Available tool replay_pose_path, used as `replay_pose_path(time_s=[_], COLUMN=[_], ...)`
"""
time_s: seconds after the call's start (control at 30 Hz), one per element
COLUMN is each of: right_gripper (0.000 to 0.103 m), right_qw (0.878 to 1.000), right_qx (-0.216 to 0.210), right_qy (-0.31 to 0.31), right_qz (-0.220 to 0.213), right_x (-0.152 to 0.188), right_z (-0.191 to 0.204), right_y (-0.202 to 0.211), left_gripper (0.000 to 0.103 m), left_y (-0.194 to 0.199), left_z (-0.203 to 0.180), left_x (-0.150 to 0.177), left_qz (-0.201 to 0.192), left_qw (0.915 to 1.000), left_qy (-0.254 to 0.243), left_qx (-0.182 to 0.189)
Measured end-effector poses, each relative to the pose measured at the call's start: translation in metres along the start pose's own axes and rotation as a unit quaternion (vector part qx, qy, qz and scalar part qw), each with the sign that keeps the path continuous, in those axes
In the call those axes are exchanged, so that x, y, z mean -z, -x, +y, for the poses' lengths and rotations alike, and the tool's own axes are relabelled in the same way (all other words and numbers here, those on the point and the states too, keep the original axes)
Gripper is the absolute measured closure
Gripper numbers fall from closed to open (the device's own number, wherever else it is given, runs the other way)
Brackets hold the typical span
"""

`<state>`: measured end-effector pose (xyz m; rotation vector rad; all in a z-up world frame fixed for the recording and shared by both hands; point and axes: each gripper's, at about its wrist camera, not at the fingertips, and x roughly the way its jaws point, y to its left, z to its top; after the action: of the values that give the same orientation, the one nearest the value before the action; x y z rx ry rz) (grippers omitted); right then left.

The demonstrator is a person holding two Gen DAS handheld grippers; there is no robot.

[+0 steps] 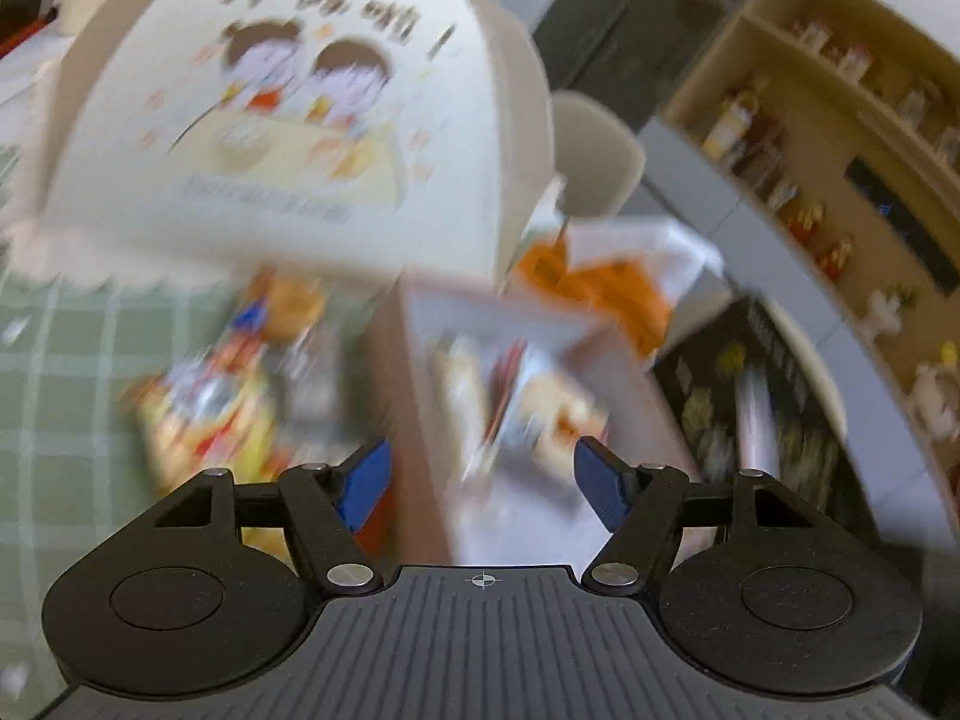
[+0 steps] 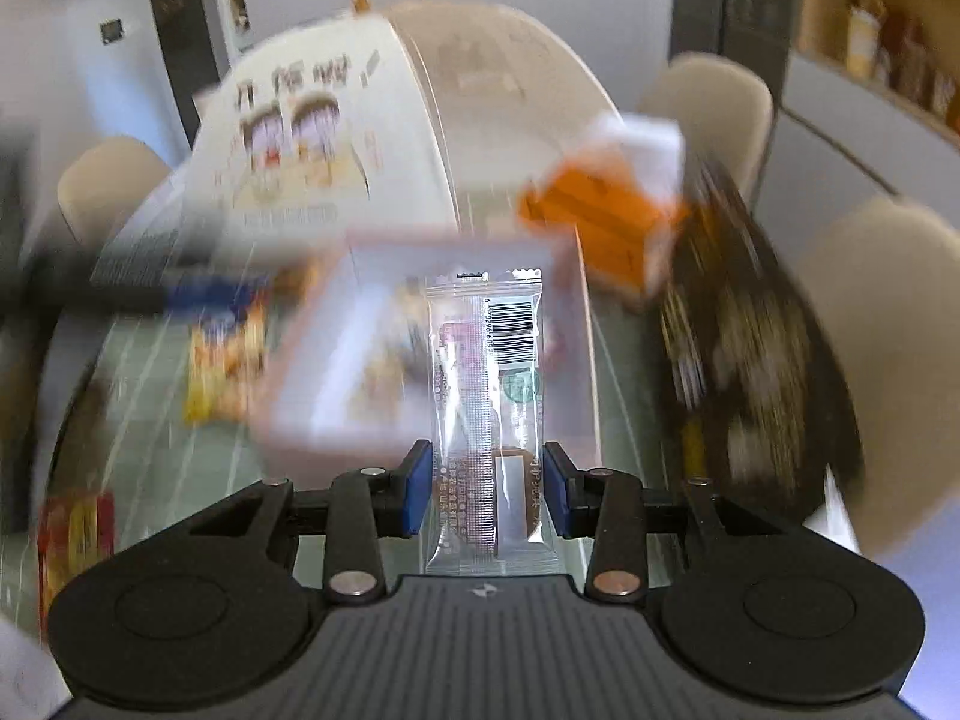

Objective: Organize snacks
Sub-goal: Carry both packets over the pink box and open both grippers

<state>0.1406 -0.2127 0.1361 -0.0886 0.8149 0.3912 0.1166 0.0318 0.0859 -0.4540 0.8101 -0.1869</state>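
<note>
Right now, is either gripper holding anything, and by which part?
The right gripper holds a clear snack packet by its lower sides. The left gripper is open, empty.

Beige chairs [image 2: 714, 102] ring the table with its green checked cloth [image 1: 54, 360]; wooden shelves [image 1: 840, 120] line the wall

Little is reading clearly here. The clear plastic snack wrapper [image 2: 489, 420] at the centre of the right wrist view is showing a black barcode with digits running down its left side, too smeared to make out, a round green mark below it, and columns of fine print too small to read. The large white domed cover with the cartoon of two children [image 1: 288, 114], upper left of the left wrist view, is carrying big dark Chinese characters, blurred beyond reading.
</note>
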Motion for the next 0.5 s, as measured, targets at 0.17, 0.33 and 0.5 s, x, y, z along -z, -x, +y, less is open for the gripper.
replay_pose_path(time_s=[0.17,0.33,0.5], right_gripper=[0.045,0.039,0.026], right_qw=[0.999,0.997,0.989], right_qx=[0.024,-0.051,-0.115], right_qy=[-0.018,-0.043,-0.015], right_qz=[0.03,0.047,0.091], right_x=[-0.052,-0.057,-0.089], right_z=[-0.006,0.026,0.105], right_y=[-0.047,-0.053,-0.099], left_gripper=[0.03,0.03,0.031], left_y=[0.044,0.08,0.113], left_z=[0.026,0.059,0.078], left_x=[0.048,0.078,0.092], left_qz=[0.033,0.044,0.029], left_qw=[0.9988,0.9979,0.9978], left_qy=[-0.01,0.019,0.045], left_qx=[-0.034,-0.044,-0.04])
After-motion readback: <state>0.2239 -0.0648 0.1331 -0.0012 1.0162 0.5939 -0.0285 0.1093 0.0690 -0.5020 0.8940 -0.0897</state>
